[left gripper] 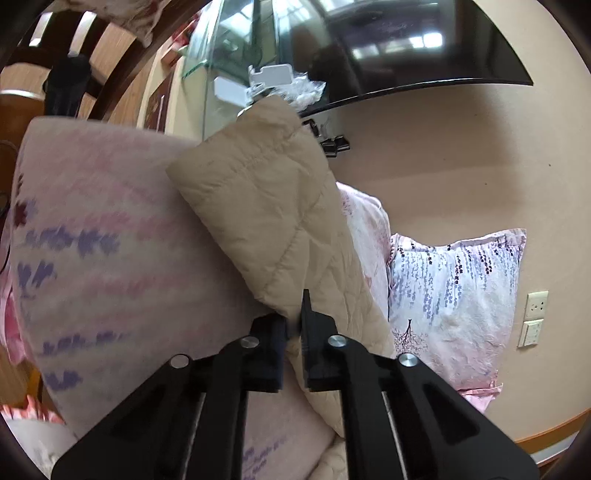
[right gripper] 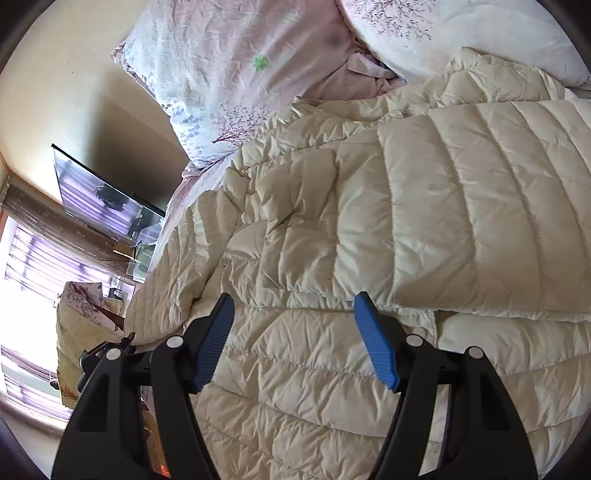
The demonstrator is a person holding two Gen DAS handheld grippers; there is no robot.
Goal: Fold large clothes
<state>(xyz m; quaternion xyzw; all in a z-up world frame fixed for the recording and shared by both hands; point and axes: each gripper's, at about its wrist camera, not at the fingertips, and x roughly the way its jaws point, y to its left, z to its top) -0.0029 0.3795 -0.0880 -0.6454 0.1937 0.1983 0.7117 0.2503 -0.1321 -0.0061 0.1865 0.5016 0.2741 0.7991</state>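
two fisheye views from hand-held claws over a bed. in the left wrist view, the left claw point(left gripper: 294, 325) has its two black fingers drawn close together, pinching a fold of a cream quilted jacket point(left gripper: 266, 206). the gripped part, which looks like a sleeve, stands up from the claw and leans toward the upper middle of the view. behind it on the left is pale pink bedding point(left gripper: 110, 240) printed with purple and pink sprigs, blurred here. to the right, a pillow point(left gripper: 458, 295) with a purple blossom print leans against a beige wall point(left gripper: 461, 155). two wall plates point(left gripper: 533, 319) sit on the wall just right of the pillow. a dark tv point(left gripper: 388, 48) hangs high on the wall, with a glass shelf point(left gripper: 229, 55) holding small white items beside it. in the right wrist view, the right claw point(right gripper: 293, 317) is spread wide, its blue pads point(right gripper: 216, 343) apart and holding nothing. it hovers just above the jacket point(right gripper: 369, 229), which lies spread across the bed and fills most of the view, with one puffy panel folded over the rest on the right. whether the fingertips touch the fabric cannot be told. past the jacket, the blossom pillow point(right gripper: 221, 74) and a white pillow point(right gripper: 480, 33) lie at the top. the tv point(right gripper: 99, 199) and a bright window with curtains point(right gripper: 33, 277) show at the left edge.
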